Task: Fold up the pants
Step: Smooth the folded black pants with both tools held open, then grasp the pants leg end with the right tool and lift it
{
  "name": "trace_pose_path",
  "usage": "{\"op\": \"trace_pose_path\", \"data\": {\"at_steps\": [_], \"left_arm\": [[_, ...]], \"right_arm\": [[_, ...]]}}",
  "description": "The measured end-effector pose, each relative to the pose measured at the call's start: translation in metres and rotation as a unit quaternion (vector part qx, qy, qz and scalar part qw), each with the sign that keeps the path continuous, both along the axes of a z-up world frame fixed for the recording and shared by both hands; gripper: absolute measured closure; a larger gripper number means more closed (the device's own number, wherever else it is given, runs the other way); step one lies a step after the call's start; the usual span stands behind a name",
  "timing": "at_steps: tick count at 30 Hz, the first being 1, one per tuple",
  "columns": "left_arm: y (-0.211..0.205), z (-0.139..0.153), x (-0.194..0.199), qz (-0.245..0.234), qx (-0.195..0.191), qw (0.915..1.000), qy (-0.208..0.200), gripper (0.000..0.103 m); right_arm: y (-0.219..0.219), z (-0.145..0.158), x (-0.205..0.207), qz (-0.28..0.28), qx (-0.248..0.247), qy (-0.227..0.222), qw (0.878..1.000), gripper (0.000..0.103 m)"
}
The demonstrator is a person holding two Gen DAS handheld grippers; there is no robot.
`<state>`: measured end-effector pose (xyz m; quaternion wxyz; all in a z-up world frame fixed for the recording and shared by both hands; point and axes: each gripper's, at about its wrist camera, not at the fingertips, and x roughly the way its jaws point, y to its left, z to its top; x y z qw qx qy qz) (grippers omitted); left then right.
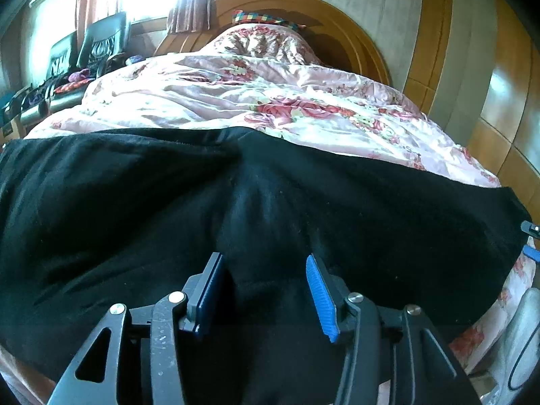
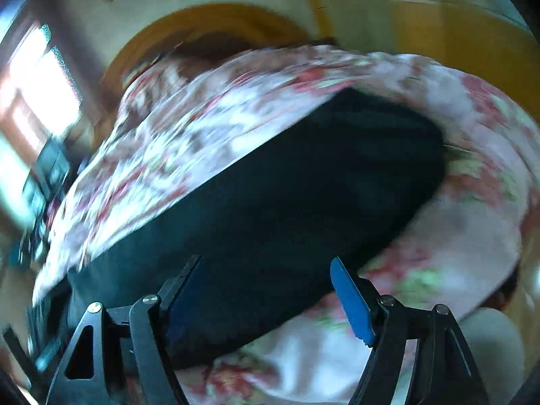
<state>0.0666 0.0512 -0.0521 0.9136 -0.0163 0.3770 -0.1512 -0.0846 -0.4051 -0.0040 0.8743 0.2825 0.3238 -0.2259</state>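
Black pants (image 1: 270,202) lie spread across the near part of a bed with a pink floral quilt (image 1: 270,101). My left gripper (image 1: 263,263) is open just above the middle of the pants, with a raised fold of black cloth between its blue pads (image 1: 320,297). In the blurred right wrist view the pants (image 2: 287,202) run diagonally over the quilt (image 2: 202,128). My right gripper (image 2: 266,266) is open over the near edge of the pants, empty. Its tip (image 1: 530,239) shows at the right edge of the left wrist view.
A curved wooden headboard (image 1: 337,6) stands at the far end, with a pillow (image 1: 263,40) under the quilt. Black chairs with clutter (image 1: 84,54) stand at the left beside a bright window. Wooden wall panels (image 1: 499,101) run along the right.
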Motion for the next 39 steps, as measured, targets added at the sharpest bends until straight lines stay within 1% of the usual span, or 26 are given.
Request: {"op": "trace_pose_path", "data": {"at_steps": [2, 4, 7, 10, 12, 14, 16, 20, 21, 22, 23, 24, 25, 27, 31, 32, 34, 36, 39], "left_arm": [[0.001, -0.001, 0.0, 0.001, -0.004, 1.0, 0.002, 0.051], [0.0, -0.001, 0.0, 0.001, -0.003, 1.0, 0.001, 0.051], [-0.001, -0.001, 0.0, 0.0, 0.002, 1.0, 0.0, 0.05], [-0.002, -0.002, 0.0, -0.001, 0.003, 1.0, -0.001, 0.048], [-0.002, -0.002, 0.0, -0.001, 0.002, 1.0, 0.0, 0.048], [-0.002, -0.003, 0.0, -0.001, 0.003, 1.0, 0.0, 0.047], [-0.002, -0.003, 0.0, -0.001, 0.003, 1.0, 0.0, 0.047], [-0.003, -0.003, 0.0, 0.0, 0.006, 1.0, -0.002, 0.047], [-0.004, -0.003, 0.0, 0.0, 0.007, 1.0, -0.002, 0.047], [-0.004, -0.004, 0.0, 0.0, 0.008, 1.0, -0.003, 0.047], [-0.005, -0.004, 0.0, 0.0, 0.009, 1.0, -0.003, 0.047], [-0.005, -0.004, 0.0, 0.0, 0.01, 0.9999, -0.004, 0.047], [-0.005, -0.004, 0.0, 0.0, 0.011, 0.9999, -0.004, 0.047], [-0.005, -0.004, -0.001, 0.0, 0.012, 0.9999, -0.005, 0.046], [-0.005, -0.004, -0.001, 0.0, 0.014, 0.9999, -0.005, 0.046], [-0.005, -0.004, -0.001, 0.0, 0.013, 0.9999, -0.005, 0.046], [-0.006, -0.004, -0.001, 0.0, 0.013, 0.9999, -0.005, 0.046], [-0.006, -0.004, -0.001, 0.0, 0.012, 0.9999, -0.004, 0.046], [-0.005, -0.003, -0.001, 0.0, 0.009, 1.0, -0.003, 0.046]], "right_arm": [[-0.012, 0.003, -0.009, -0.038, -0.005, -0.002, 0.999, 0.022], [-0.025, 0.003, -0.017, -0.063, 0.009, -0.011, 0.998, 0.022], [-0.043, -0.005, -0.023, -0.083, 0.046, -0.02, 0.995, 0.022], [-0.058, -0.017, -0.027, -0.091, 0.103, -0.057, 0.989, 0.022], [-0.066, -0.021, -0.025, -0.093, 0.116, -0.074, 0.986, 0.023], [-0.07, -0.025, -0.026, -0.094, 0.123, -0.088, 0.984, 0.028], [-0.072, -0.027, -0.024, -0.089, 0.13, -0.102, 0.982, 0.035], [-0.07, -0.029, -0.02, -0.076, 0.136, -0.104, 0.982, 0.046], [-0.072, -0.03, -0.018, -0.074, 0.136, -0.104, 0.982, 0.053], [-0.072, -0.031, -0.017, -0.071, 0.137, -0.103, 0.983, 0.062], [-0.074, -0.031, -0.014, -0.069, 0.136, -0.103, 0.983, 0.067], [-0.076, -0.031, -0.011, -0.063, 0.135, -0.105, 0.983, 0.076], [-0.074, -0.028, -0.009, -0.057, 0.126, -0.105, 0.985, 0.078], [-0.064, -0.02, -0.003, -0.04, 0.092, -0.098, 0.99, 0.08], [-0.038, 0.002, 0.011, -0.003, 0.007, -0.072, 0.997, 0.084], [-0.033, 0.007, 0.014, 0.004, -0.007, -0.07, 0.997, 0.085], [-0.014, 0.019, 0.022, 0.024, -0.053, -0.06, 0.997, 0.085], [0.001, 0.027, 0.03, 0.041, -0.083, -0.051, 0.994, 0.085], [0.02, 0.035, 0.041, 0.058, -0.11, -0.043, 0.991, 0.085]]}}
